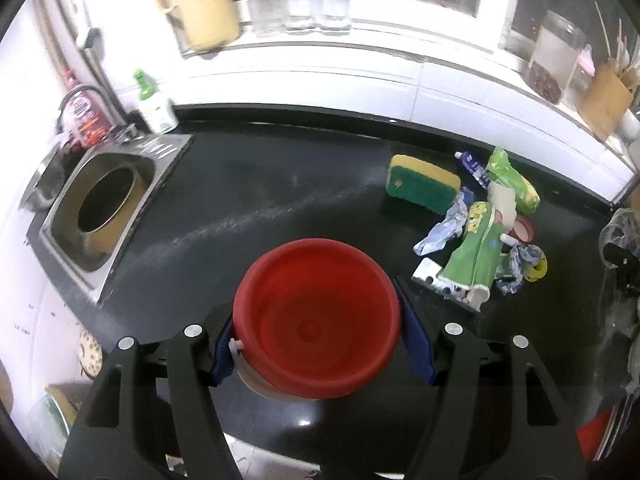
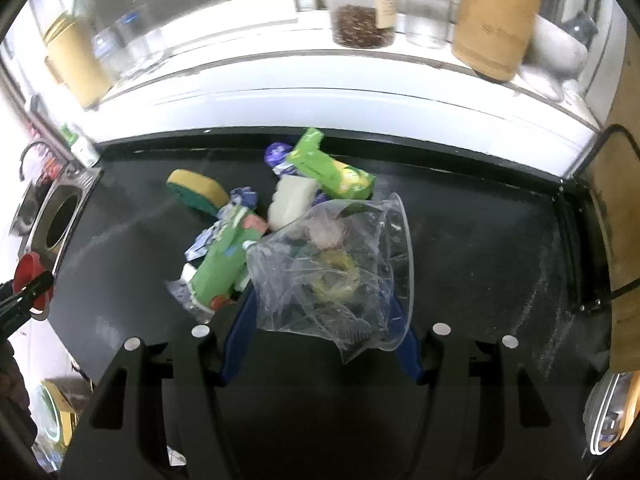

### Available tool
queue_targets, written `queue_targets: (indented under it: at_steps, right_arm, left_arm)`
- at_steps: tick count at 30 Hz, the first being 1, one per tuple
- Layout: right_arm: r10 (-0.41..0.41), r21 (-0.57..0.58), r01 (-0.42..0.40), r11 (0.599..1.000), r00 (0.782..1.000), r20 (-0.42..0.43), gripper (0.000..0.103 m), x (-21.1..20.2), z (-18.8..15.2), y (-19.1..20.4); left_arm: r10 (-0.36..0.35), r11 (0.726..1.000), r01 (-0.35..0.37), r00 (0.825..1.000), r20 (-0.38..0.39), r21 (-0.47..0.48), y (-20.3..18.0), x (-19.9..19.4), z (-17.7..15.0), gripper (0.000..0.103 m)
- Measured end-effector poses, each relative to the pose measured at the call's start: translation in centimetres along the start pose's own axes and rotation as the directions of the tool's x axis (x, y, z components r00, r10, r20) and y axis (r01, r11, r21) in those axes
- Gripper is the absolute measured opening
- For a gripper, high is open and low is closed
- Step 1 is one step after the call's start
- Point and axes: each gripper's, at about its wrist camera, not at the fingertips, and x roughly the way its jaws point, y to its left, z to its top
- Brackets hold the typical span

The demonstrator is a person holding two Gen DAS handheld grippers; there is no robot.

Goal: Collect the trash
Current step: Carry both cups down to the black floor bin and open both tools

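My left gripper (image 1: 320, 340) is shut on a small red bucket (image 1: 316, 320) and holds it upright over the black counter (image 1: 248, 200); the bucket looks empty inside. A pile of trash lies to its right: green wrappers (image 1: 476, 252), crumpled blue-white wrappers (image 1: 444, 228), a small bottle (image 1: 472, 166) and a yellow ring (image 1: 536, 268). My right gripper (image 2: 320, 312) is shut on a crumpled clear plastic cup (image 2: 340, 264), held just in front of the same pile (image 2: 228, 256). The bucket and left gripper show at the far left of the right wrist view (image 2: 30, 280).
A yellow-green sponge (image 1: 422, 184) lies beside the pile. A steel sink (image 1: 104, 204) with bottles behind it is at the left. Jars, bottles and a wooden holder (image 2: 496, 24) stand on the window sill. A wooden board (image 2: 616, 216) stands at the right.
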Motion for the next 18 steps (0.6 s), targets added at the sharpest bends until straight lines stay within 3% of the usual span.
queue_targets:
  at_steps: [6, 10, 15, 18]
  right_arm:
    - [0.062, -0.118, -0.062, 0.991, 0.998, 0.001, 0.06, -1.3, -0.3, 5.4]
    - [0.153, -0.26, -0.152, 0.954, 0.988, -0.014, 0.06, -1.8, -0.5, 12.3]
    - [0.289, -0.456, -0.292, 0.841, 0.954, -0.079, 0.06, -2.8, -2.1, 23.3]
    - [0.366, -0.572, -0.382, 0.725, 0.919, -0.149, 0.06, -3.5, -4.7, 31.4]
  left_arm:
    - [0.062, 0.995, -0.06, 0.998, 0.023, -0.079, 3.4, -2.9, -2.2, 0.066]
    - [0.118, 0.978, -0.114, 0.993, 0.016, -0.172, 7.4, -4.9, -4.1, 0.066]
    - [0.22, 0.918, -0.215, 0.975, -0.023, -0.334, 14.5, -7.6, -8.6, 0.066]
    - [0.267, 0.869, -0.266, 0.962, -0.059, -0.418, 18.5, -9.0, -11.5, 0.066]
